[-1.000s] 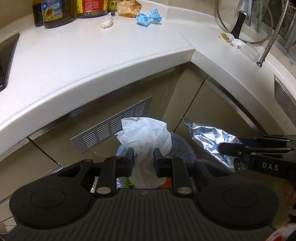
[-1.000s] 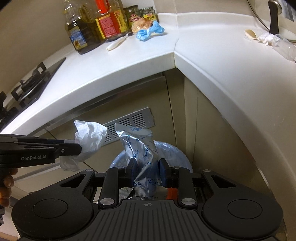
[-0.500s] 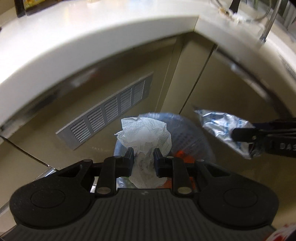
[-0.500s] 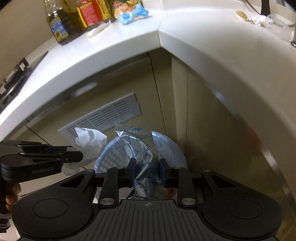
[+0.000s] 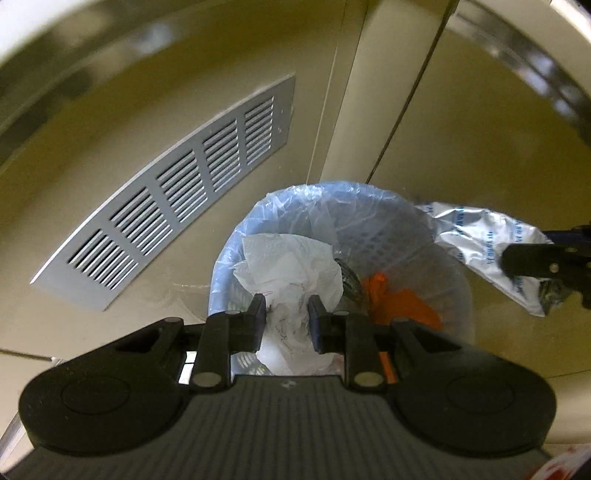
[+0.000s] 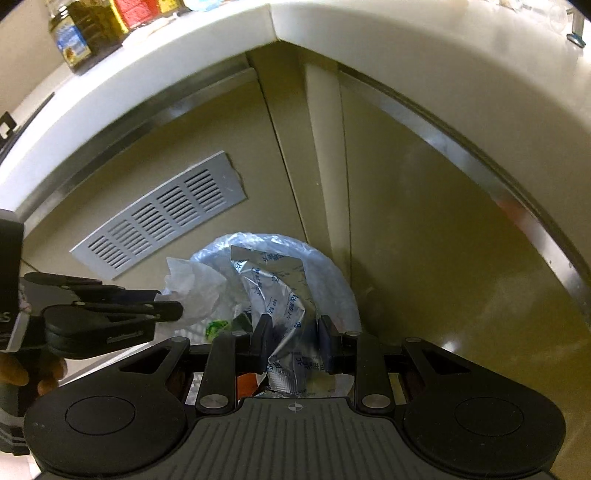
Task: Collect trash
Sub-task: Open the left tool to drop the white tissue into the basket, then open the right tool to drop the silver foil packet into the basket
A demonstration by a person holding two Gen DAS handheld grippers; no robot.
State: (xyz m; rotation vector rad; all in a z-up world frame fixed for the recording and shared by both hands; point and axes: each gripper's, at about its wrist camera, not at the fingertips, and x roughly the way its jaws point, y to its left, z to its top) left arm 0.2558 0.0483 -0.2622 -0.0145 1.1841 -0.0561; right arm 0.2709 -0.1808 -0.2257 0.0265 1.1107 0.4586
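Observation:
A crumpled white tissue (image 5: 288, 266) sits between the pads of my left gripper (image 5: 286, 314), whose jaws are opening slightly; it hangs just over the left side of the bin. The bin (image 5: 388, 206) is a mesh basket lined with a pale blue bag, with orange trash (image 5: 399, 299) inside. My right gripper (image 6: 293, 332) is shut on a silver foil wrapper (image 6: 280, 291) with blue print, held above the bin's mouth (image 6: 332, 280). In the right wrist view the left gripper (image 6: 173, 310) and the tissue (image 6: 192, 288) come in from the left.
Beige cabinet doors meet in a corner right behind the bin. A grey vent grille (image 5: 177, 206) is set in the left door. The white countertop edge (image 6: 184, 66) overhangs above, with oil bottles (image 6: 85, 33) on it. A hand (image 6: 22, 369) holds the left gripper.
Both grippers have come down from counter height toward the bin, carrying the tissue and the foil wrapper. The bin now looks larger and the countertop has slid out of the left view.

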